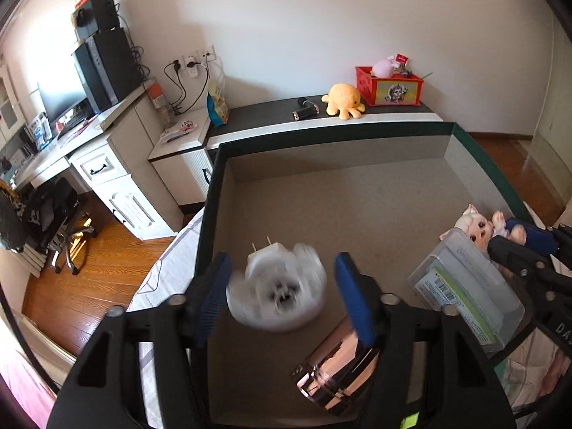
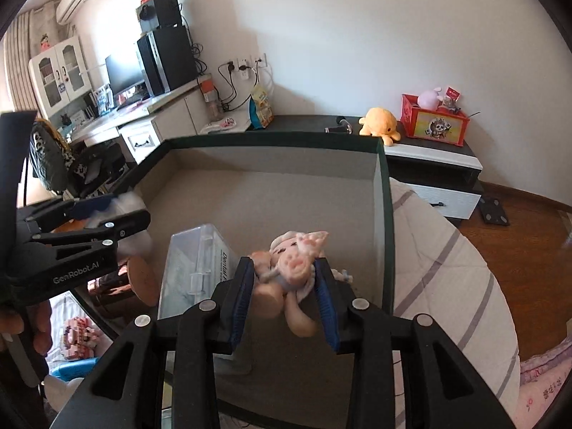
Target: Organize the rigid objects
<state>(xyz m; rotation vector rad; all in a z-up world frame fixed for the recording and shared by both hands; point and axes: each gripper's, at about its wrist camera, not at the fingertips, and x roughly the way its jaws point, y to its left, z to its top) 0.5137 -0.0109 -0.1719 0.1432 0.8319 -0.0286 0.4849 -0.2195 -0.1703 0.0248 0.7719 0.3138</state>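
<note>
White charger (image 1: 277,286) falls, prongs pointing away.

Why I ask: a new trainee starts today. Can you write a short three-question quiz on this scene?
1. True or false: the left gripper is shut on the white charger.
2. What does the right gripper hold? A: a clear case. B: the pig doll. C: a yellow plush.
3. Fill in: the clear plastic case lies inside the green-rimmed ____.

Key: 1 false, its jaws stand open around the charger; 2 B; 3 box.
</note>
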